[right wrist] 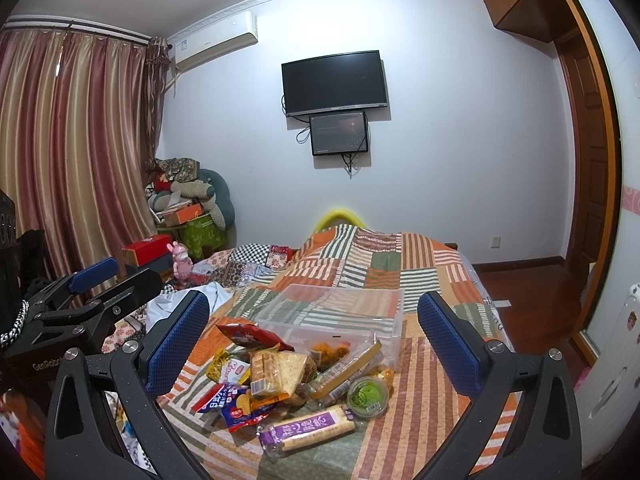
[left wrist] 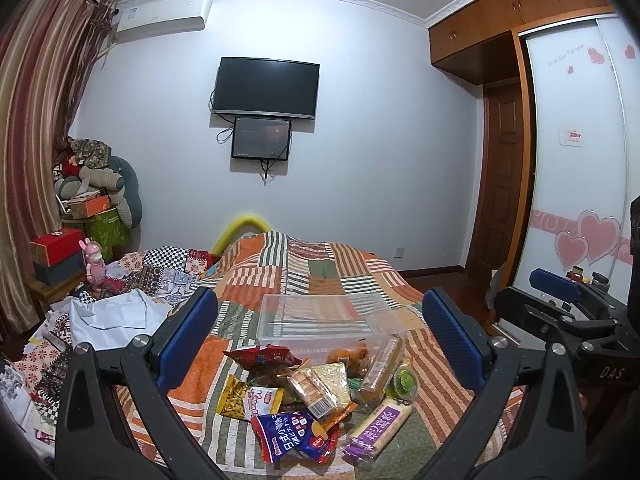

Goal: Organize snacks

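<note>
Left wrist view: the left tongs (left wrist: 320,344) are spread wide with nothing between the blue pads, hanging over a snack pile (left wrist: 316,396) on the quilt-covered bed (left wrist: 320,268). Just behind the pile sits a clear bin (left wrist: 320,316), and a couple of packs are inside its near end. In the pile there's a red bag (left wrist: 262,356), a blue bag (left wrist: 294,434), a purple wafer pack (left wrist: 378,424) and a green-lid cup (left wrist: 406,384). The right tongs (left wrist: 556,286) show off to the right side, well apart from the snacks.

Right wrist view: the right tongs (right wrist: 312,344) are also wide open and empty, above the same snack pile (right wrist: 296,384). The bin (right wrist: 332,312) is behind it, touching the heap. The wafer pack (right wrist: 310,428) lies nearest, the cup (right wrist: 368,394) just beside it, the blue bag (right wrist: 230,402) to the left. The left tongs (right wrist: 106,276) are at the left edge; can't tell their gap from here.
</note>
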### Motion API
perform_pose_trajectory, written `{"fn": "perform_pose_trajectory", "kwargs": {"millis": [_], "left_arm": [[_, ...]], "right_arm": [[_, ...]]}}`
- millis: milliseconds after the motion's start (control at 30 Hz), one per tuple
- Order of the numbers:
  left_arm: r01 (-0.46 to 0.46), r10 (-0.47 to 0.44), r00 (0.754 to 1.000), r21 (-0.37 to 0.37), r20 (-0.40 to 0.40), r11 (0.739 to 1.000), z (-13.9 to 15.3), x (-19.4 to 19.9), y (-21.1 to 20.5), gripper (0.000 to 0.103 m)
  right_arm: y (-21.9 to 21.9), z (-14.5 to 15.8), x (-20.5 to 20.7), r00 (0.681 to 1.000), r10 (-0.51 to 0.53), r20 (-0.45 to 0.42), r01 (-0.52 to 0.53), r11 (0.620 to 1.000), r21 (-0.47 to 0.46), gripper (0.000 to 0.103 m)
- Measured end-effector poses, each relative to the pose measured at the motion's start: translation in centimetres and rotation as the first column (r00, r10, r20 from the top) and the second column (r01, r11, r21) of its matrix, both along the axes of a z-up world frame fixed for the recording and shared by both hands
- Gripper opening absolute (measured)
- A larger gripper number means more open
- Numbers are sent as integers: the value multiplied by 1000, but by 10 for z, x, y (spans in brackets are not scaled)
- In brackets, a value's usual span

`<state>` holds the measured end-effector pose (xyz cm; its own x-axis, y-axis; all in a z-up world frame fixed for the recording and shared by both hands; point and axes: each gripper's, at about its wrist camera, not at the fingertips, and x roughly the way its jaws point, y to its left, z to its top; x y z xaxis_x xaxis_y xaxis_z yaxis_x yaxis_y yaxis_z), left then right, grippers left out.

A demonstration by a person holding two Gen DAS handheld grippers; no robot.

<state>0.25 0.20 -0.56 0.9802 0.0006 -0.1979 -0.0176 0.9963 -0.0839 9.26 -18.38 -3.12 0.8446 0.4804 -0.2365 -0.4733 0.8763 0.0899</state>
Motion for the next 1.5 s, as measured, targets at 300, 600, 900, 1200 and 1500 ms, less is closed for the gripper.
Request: {"fn": "perform_pose_trajectory", "kwargs": {"millis": [300,600,900,1200,1500], "left_arm": [[0,0,1000,-20,-7,1000,-2,1,2,103],[11,-11,1000,-22,-29,1000,-8,10,2,103],[25,-25,996,-8,-80,1000,-21,37,16,103],[12,-11,978,5,-209,1000,-52,77,39,98],[-15,8,922,-15,-388,1000,-96,126,62,85]], "right_arm": [[1,-1,1,1000,-2,-3,2,1000,-1,103],[-1,-10,11,999,-16,-28,16,1000,-5,103],[-1,-27,38,993,-47,-107,44,999,-30,103],[0,-61,77,963,-33,-267,23,999,-41,93],[5,-92,106,925,-29,-378,0,997,-75,78]]}}
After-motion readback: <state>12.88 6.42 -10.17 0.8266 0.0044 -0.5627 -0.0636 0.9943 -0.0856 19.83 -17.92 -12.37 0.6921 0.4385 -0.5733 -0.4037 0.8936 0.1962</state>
